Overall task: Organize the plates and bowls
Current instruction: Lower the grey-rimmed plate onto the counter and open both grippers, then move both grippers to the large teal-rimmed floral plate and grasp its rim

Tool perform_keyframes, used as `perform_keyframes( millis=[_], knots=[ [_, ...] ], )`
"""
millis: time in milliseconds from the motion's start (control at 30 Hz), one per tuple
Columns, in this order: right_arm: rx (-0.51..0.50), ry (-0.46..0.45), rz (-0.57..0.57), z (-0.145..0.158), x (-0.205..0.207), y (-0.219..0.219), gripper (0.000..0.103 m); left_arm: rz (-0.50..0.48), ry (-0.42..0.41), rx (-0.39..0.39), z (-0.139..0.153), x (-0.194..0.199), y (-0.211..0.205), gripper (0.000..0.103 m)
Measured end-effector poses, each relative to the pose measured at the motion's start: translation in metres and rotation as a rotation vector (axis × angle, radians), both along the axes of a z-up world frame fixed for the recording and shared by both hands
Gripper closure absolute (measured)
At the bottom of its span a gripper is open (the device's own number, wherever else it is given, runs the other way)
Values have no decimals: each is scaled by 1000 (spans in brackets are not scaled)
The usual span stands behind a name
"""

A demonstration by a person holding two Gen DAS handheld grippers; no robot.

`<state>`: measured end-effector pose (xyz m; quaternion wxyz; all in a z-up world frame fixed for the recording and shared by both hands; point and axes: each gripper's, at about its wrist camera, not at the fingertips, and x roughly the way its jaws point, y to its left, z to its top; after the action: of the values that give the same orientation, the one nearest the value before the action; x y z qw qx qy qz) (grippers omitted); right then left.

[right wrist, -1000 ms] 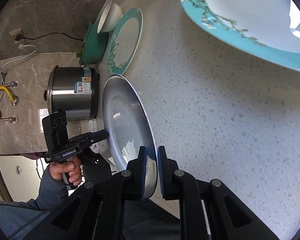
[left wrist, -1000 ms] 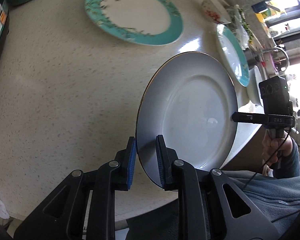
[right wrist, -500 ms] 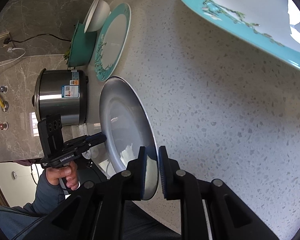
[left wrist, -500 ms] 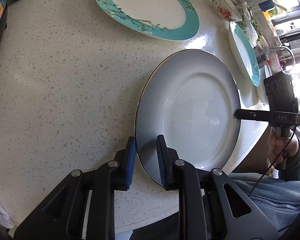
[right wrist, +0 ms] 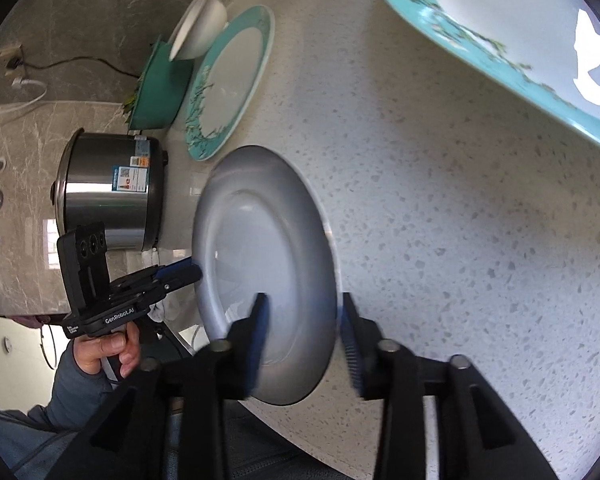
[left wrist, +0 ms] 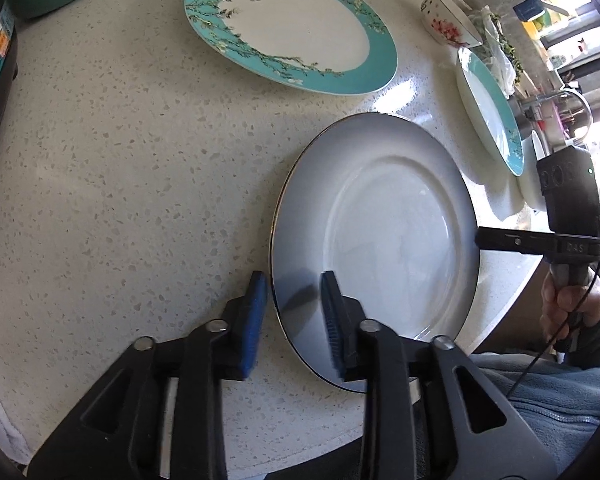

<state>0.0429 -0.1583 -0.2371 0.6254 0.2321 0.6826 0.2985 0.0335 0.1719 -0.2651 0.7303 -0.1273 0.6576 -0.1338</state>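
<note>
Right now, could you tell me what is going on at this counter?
A person is sorting dishes on a speckled stone counter with a hand-held gripper in each hand. Both straddle opposite rims of a round grey-white plate with a thin gold edge, which lies flat on the counter. The left hand-held gripper and the right hand-held gripper are opening, their pads off the rim. Two teal-rimmed floral plates and a small flowered bowl lie beyond.
</note>
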Motion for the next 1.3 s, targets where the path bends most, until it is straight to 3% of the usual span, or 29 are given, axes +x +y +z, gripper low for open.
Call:
perform_keyframes(
  millis=[33, 200, 333, 433, 533, 700, 833, 933, 1133, 1300],
  knots=[
    [-5, -9, -2, 2, 0, 0, 46, 10, -8, -1, 2, 0, 1, 49],
    [-29, -71, -57, 24, -4, -14, 41, 52, -93, -6, 33, 0, 11, 29],
    [-12, -130, -130, 46, -12, -40, 33, 66, -208, -60, 64, 8, 8, 23],
    [14, -170, -175, 62, -18, -56, 30, 76, -271, -117, 78, 14, 1, 23],
    [65, -209, -216, 75, -19, -71, 29, 113, -276, -162, 83, 23, -4, 23],
    [131, -249, -233, 86, -5, -87, 27, 169, -272, -125, 87, 23, -7, 23],
    [173, -259, -166, 92, 20, -88, 27, 257, -300, -92, 88, 21, -5, 23],
    [224, -255, -119, 98, 47, -80, 26, 348, -309, -72, 86, 25, 2, 23],
    [275, -199, -45, 107, 119, -41, 20, 438, -294, -24, 80, 55, 26, 23],
    [225, -109, 4, 77, 171, 9, 20, 400, -260, -88, 62, 86, 49, 15]
  ],
)
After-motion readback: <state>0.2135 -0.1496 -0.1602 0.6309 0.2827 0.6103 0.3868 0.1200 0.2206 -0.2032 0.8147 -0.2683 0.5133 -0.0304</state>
